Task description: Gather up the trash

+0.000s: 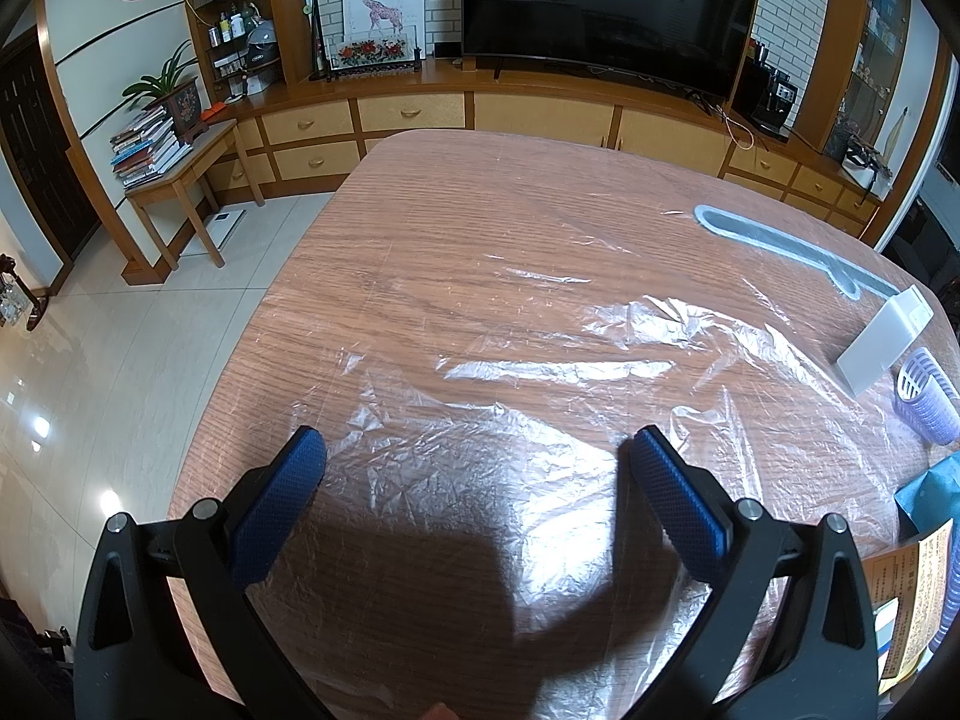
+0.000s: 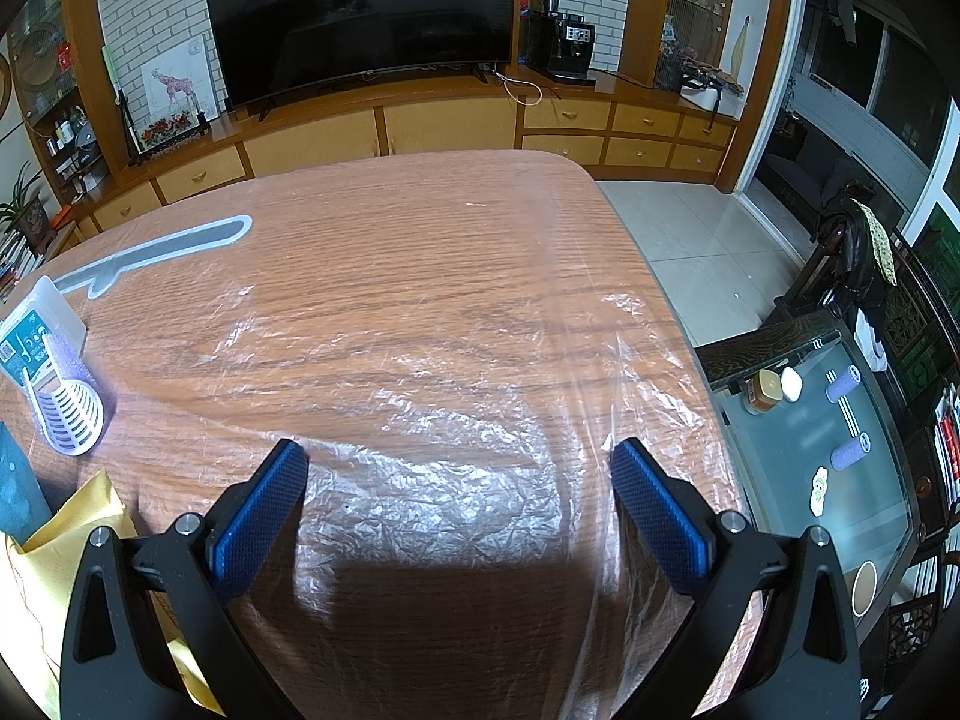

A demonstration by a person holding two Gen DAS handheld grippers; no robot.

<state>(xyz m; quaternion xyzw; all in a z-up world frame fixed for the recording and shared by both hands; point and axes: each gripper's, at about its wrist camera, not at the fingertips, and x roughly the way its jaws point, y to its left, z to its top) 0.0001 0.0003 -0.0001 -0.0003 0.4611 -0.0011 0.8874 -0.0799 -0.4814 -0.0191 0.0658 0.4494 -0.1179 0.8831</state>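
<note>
A wrinkled clear plastic sheet (image 1: 540, 420) lies spread over the wooden table (image 1: 456, 192); it also shows in the right wrist view (image 2: 456, 456). My left gripper (image 1: 477, 450) is open and empty, just above the sheet near the table's front edge. My right gripper (image 2: 459, 462) is open and empty above the sheet near the table's right side. On the table lie a grey flat plastic strip (image 1: 786, 249), a white box (image 1: 882, 339), a purple hair roller (image 1: 927, 396), a teal item (image 1: 930, 489) and a yellow paper packet (image 1: 912, 594).
The table (image 2: 420, 228) drops off to tiled floor on the left (image 1: 108, 372) and on the right (image 2: 708, 240). A glass side table (image 2: 840, 468) with small items stands to the right. A TV cabinet (image 1: 540, 108) runs behind the table.
</note>
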